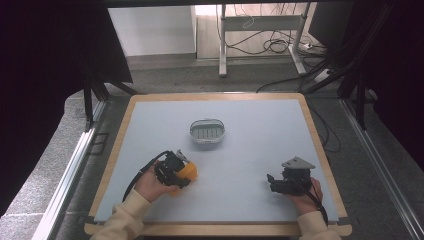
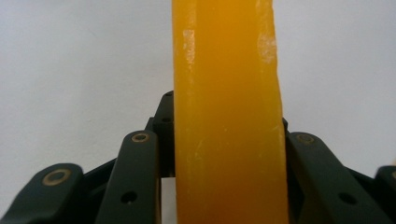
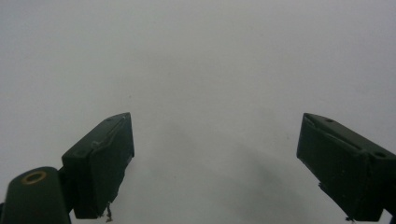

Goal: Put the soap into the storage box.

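Table [image 1: 250,165] with a pale grey top sits in front of you. Your left gripper [image 1: 181,172] is squeezed tight on an orange block [image 2: 229,116], down near the table's front left. Your right gripper [image 3: 215,158] has its jaws wide apart over bare table. A small grey basket [image 1: 207,131] sits farther back, well apart from both.
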`<state>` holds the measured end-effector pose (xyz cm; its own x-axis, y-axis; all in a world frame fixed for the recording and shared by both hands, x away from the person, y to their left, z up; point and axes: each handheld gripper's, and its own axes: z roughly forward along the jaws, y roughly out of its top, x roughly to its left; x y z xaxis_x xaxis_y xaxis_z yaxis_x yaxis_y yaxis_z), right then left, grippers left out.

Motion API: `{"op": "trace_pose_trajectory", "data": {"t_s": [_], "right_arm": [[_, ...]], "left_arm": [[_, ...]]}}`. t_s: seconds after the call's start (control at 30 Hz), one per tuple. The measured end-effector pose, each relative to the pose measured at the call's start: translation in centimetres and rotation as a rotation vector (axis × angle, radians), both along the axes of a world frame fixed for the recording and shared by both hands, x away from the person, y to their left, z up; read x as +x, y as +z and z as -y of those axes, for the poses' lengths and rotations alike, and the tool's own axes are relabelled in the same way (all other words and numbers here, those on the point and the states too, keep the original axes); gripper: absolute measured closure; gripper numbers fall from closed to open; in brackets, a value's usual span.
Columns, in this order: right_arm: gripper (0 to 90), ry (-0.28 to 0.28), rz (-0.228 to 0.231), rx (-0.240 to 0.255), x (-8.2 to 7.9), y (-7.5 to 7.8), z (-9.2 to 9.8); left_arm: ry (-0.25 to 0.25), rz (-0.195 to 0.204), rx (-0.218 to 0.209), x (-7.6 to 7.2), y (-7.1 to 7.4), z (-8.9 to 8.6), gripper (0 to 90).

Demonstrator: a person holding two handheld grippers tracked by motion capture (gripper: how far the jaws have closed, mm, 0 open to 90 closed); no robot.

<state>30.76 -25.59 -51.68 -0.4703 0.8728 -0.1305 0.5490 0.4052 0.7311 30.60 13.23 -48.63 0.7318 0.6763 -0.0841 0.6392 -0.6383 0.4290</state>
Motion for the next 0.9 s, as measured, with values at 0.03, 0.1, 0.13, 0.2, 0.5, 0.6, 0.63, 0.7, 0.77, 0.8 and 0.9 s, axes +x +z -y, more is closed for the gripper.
{"op": "trace_pose_trajectory", "data": {"t_s": [0.03, 0.1, 0.13, 0.2, 0.5, 0.6, 0.63, 0.7, 0.77, 0.8, 0.9], "right_arm": [[11.4, -0.002, -0.001, 0.001, 0.0, 0.0, 0.0], [11.4, 0.0, 0.001, -0.002, 0.0, 0.0, 0.0], [11.4, 0.0, 0.001, -0.001, 0.0, 0.0, 0.0], [11.4, 0.002, 0.003, 0.001, 0.0, 0.0, 0.0], [11.4, 0.021, 0.016, 0.047, -0.2, 0.4, -0.1], [11.4, 0.032, 0.014, 0.053, -0.1, 0.3, -0.1], [11.4, 0.034, 0.014, 0.055, -0.1, 0.3, -0.1], [11.4, 0.037, 0.018, 0.057, -0.1, 0.4, -0.1], [11.4, 0.038, 0.02, 0.058, -0.1, 0.5, -0.1], [11.4, 0.039, 0.022, 0.057, -0.1, 0.5, -0.1], [11.5, 0.039, 0.025, 0.054, -0.1, 0.5, -0.1]], "left_arm": [[-0.005, 0.0, -0.01, -0.1, 0.2, -0.1, 61.6], [-0.009, 0.003, -0.022, -0.2, 0.4, -0.2, 61.6], [-0.008, 0.008, -0.023, -0.2, 0.5, -0.3, 61.6], [-0.009, 0.013, -0.024, -0.2, 0.7, -0.4, 61.6], [-0.024, 0.027, -0.055, -0.4, 1.5, -1.5, 61.7], [-0.019, 0.033, -0.058, -0.3, 1.7, -1.7, 61.7], [-0.017, 0.033, -0.061, -0.3, 1.8, -1.8, 61.7], [-0.014, 0.038, -0.061, -0.3, 1.9, -1.8, 61.6], [-0.013, 0.043, -0.057, -0.2, 2.0, -1.8, 61.7], [-0.014, 0.045, -0.06, -0.1, 2.1, -1.8, 61.6], [-0.02, 0.052, -0.068, 0.0, 2.5, -1.9, 61.7]]}}
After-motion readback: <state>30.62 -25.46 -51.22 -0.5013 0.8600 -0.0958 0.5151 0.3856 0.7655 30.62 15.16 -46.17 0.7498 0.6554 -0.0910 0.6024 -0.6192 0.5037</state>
